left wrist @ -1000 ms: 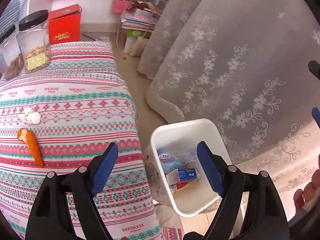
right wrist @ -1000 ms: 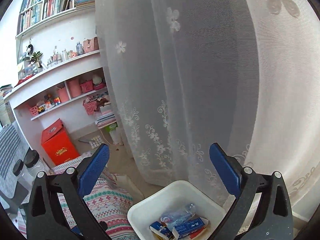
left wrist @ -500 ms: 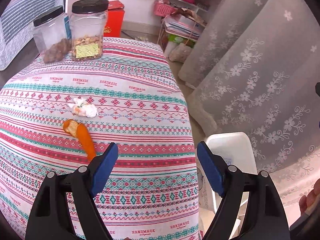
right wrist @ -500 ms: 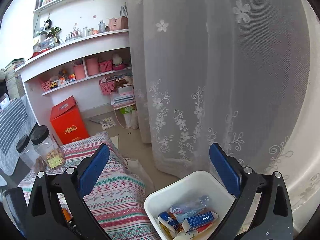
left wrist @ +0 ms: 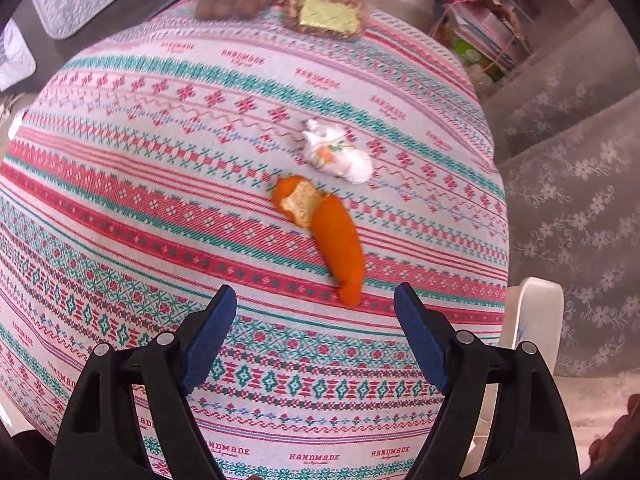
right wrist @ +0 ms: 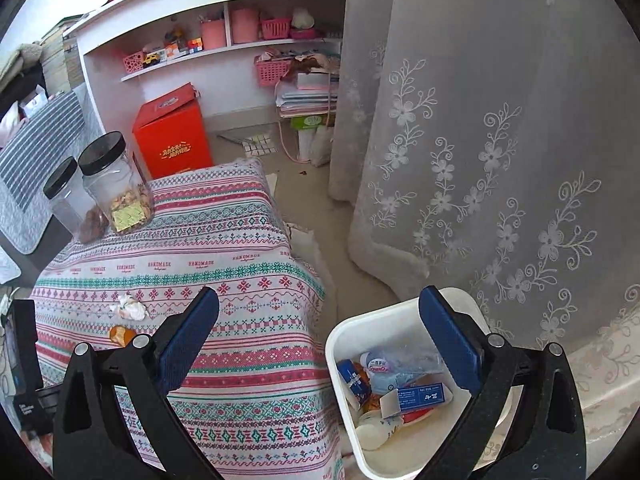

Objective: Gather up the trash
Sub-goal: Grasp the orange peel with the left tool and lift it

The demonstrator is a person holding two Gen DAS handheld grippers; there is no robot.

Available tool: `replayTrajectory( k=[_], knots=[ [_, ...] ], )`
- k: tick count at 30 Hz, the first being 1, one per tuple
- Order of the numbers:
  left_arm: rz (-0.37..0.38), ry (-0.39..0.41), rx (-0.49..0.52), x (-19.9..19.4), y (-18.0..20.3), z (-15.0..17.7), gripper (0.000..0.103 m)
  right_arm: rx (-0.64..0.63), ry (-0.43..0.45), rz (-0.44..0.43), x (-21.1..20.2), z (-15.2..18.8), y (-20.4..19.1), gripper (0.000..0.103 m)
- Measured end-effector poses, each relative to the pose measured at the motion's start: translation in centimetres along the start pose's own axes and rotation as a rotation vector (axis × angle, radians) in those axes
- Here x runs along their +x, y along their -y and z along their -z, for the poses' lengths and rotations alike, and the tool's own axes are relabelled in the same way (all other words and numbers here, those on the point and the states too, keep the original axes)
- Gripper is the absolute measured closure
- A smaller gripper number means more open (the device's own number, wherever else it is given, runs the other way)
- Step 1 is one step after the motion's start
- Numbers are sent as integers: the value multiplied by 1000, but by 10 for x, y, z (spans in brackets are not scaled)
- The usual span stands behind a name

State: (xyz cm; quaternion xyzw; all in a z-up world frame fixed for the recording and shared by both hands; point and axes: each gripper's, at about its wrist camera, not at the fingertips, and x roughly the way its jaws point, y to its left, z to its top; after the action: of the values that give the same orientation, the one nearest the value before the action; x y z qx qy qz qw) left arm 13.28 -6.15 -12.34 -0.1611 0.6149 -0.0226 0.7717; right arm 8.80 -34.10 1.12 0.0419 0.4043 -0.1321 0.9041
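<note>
1. your left gripper (left wrist: 316,312) is released — its blue pads stand wide apart with nothing between them, and it points steeply down at the tablecloth (left wrist: 160,208).

2. just ahead of the gap lies the orange peel (left wrist: 324,232), a long curl with its pale inside showing at the far end. its near tip sits closest to the right pad, so the jaws are lined up roughly along it rather than across it; i judge you need a small roll or a shift to the right before you close.

3. just beyond the peel, near but not touching as far as i can tell, is the crumpled tissue (left wrist: 336,156). both are the trash left on the cloth.

4. your right gripper (right wrist: 320,328) is also released and empty, hanging over the gap between the table edge and the white bin (right wrist: 348,336).

5. the bin stands on the floor just beside the table corner, against the lace curtain (right wrist: 500,160). it already holds small boxes, a plastic wrapper and a bottle — so the drop point is close and open-topped, which is why it sits there.

6. two black-lidded jars (right wrist: 116,184) stand at the far end of the table, well apart from the trash; they look like keepers, so leave them.

7. likely risk: the peel is thin and flat on soft cloth, so the pads may pinch fabric with it.
</note>
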Motion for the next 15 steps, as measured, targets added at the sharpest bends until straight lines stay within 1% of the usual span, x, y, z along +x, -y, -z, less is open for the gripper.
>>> replayTrajectory(
  k=[2,4,6,7,10,13,15],
  knots=[
    [8,-37,-47,9,-10,-2,24,2,-1,-11,1,-2,-1,7],
    [32,-63,-87,17,-14,-1,24,10,-6,-26,3,-3,-2,7],
    [71,-52,-137,19,-17,-3,24,11,-15,-34,6,-3,-5,7],
    [74,-45,-144,20,-16,-4,24,9,-19,-36,7,-2,-6,7],
    [51,-43,-123,26,-6,-6,24,-3,-27,-40,9,-2,-10,7],
    [33,-20,-112,31,5,-9,26,-3,-27,-41,11,-2,-12,7],
    [-3,-4,-84,34,12,-13,31,-3,-30,-45,11,-3,-13,7]
  ],
)
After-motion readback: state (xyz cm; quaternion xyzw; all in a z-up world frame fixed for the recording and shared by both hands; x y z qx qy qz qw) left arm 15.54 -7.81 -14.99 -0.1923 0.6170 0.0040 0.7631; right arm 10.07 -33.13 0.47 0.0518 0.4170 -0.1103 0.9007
